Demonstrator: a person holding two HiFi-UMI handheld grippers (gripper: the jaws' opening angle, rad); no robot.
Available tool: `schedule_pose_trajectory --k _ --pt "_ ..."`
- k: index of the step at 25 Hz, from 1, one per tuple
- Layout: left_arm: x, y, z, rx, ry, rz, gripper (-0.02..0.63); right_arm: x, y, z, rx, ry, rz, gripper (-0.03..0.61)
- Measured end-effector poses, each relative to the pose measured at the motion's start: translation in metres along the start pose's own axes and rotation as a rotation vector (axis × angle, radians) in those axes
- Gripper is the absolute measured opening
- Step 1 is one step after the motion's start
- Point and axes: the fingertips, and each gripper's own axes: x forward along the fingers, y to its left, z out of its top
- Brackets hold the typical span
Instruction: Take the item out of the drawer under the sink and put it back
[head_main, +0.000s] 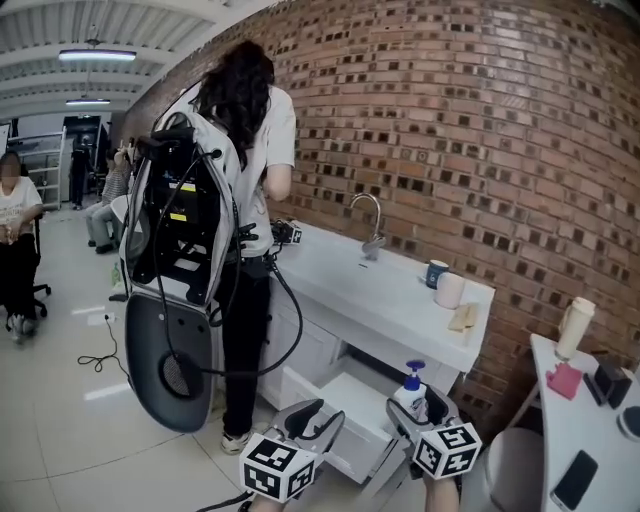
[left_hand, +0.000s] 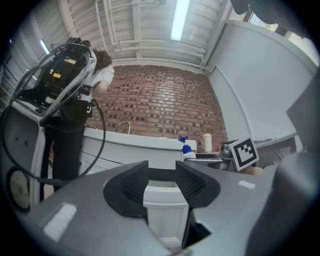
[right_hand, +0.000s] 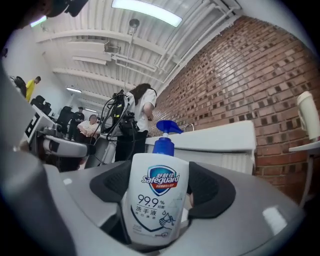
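Observation:
A white hand-soap bottle (head_main: 411, 392) with a blue pump stands upright between the jaws of my right gripper (head_main: 422, 408). In the right gripper view the pads press both sides of the soap bottle (right_hand: 157, 197), so the right gripper (right_hand: 160, 185) is shut on it. Just below and behind the bottle, the white drawer (head_main: 318, 388) under the sink counter (head_main: 380, 300) is pulled out. My left gripper (head_main: 322, 415) hovers open beside the drawer's front. Nothing lies between the pads of the left gripper (left_hand: 160, 182); only the white cabinet front shows through the gap.
A person (head_main: 250, 160) with a cabled equipment rig (head_main: 180, 250) stands at the counter's far end. A faucet (head_main: 371, 225), a blue mug (head_main: 436, 272) and a white cup (head_main: 451, 290) sit on the counter. A side table (head_main: 560, 430) with a bottle and a phone is at the right.

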Motion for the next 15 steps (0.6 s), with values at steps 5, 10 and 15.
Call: schedule_pose_trajectory --k 5,10,15 --pt "-0.008 0.041 -0.002 0.012 0.011 0.118 0.187 0.053 0.003 -0.027 -0.008 0.091 0.104 0.36" --pt "-0.001 0.064 -0.004 0.008 0.004 0.182 0.187 0.097 0.001 -0.07 -0.011 0.275 0.178 0.36" --pt "0.011 0.062 -0.011 -0.006 0.014 0.177 0.187 0.107 0.001 -0.098 0.01 0.397 0.184 0.36"
